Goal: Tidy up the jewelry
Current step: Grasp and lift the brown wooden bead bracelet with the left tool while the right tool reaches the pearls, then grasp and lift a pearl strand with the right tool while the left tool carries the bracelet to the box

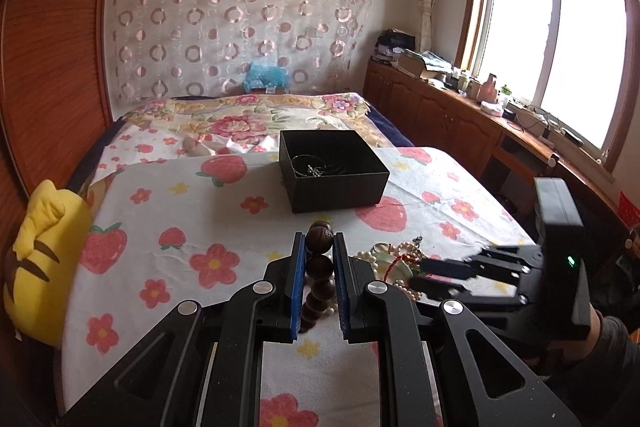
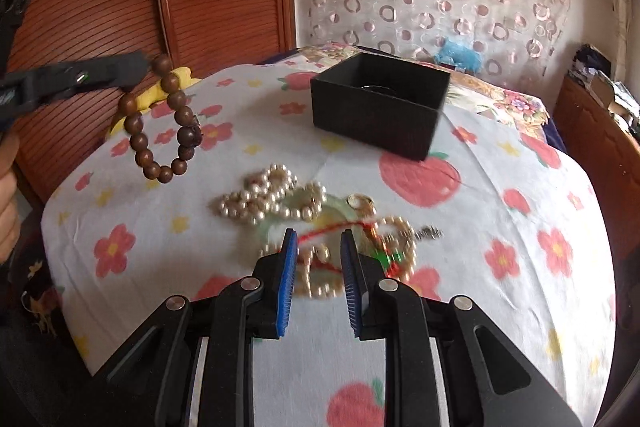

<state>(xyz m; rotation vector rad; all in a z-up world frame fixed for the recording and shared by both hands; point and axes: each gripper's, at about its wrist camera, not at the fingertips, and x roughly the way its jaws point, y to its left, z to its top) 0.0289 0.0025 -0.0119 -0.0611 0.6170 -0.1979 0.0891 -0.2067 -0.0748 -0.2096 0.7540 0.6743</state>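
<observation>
- Wooden bead bracelet (image 2: 160,119) hangs, long axis vertical, clamped in the left gripper (image 1: 319,241) above the bedspread's (image 1: 168,203) left edge.
- Black box (image 1: 332,169) lies ahead, toward the far edge.
- Right gripper (image 2: 317,241) gapes empty over the pearl pile (image 2: 272,199).

Pearl pile (image 2: 276,203) blurred; box (image 2: 380,107) contents mostly hidden.

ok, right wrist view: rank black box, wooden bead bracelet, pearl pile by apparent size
1. Black box, largest.
2. Pearl pile and wooden bead bracelet: similar in extent, no ranking. The bracelet hangs lifted from the left gripper, so nearer the camera; the pile is motion-blurred and tangled with other pieces, edges unclear.
</observation>
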